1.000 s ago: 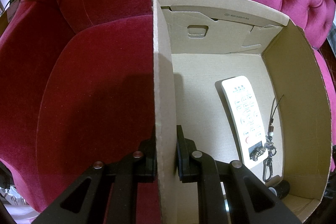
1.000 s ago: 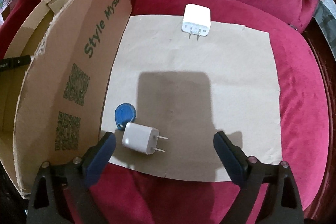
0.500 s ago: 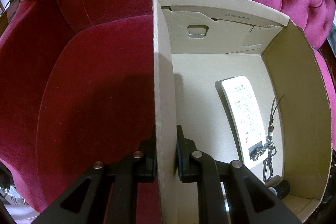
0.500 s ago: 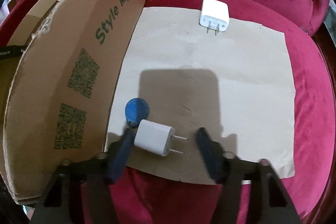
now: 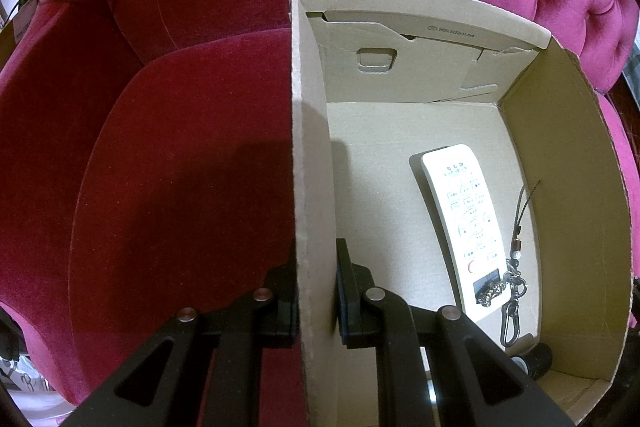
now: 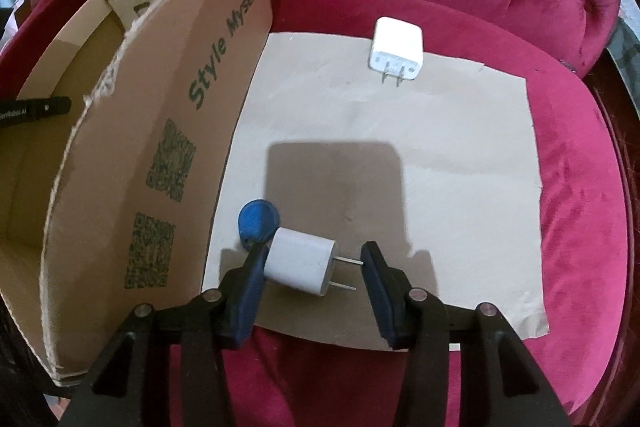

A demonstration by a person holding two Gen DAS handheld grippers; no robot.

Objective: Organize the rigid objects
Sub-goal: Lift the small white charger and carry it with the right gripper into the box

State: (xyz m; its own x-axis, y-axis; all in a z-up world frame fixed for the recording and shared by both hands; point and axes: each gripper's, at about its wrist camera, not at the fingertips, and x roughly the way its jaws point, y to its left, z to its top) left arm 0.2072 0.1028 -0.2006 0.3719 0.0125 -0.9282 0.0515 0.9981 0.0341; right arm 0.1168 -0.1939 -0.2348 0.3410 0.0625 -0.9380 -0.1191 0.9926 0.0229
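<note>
Left tool: pressed together on near side wall of open brown cardboard box, likely steadying it for loading. Box interior: white remote control, metal keychain, small black cylinder.

Right tool: spread, straddling small white plug adapter lengthwise; left finger touching body, right finger near prongs; not yet pinched.

Blue round key fob just beside adapter. Second white charger well apart.

Surface: beige paper sheet on red velvet tufted sofa.

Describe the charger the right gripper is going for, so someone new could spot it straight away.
Find the brown paper sheet on the red sofa seat, beside the cardboard box. At its near edge, between the right gripper fingers, the near charger lies on its side against a blue fob; the other charger sits far away.
</note>
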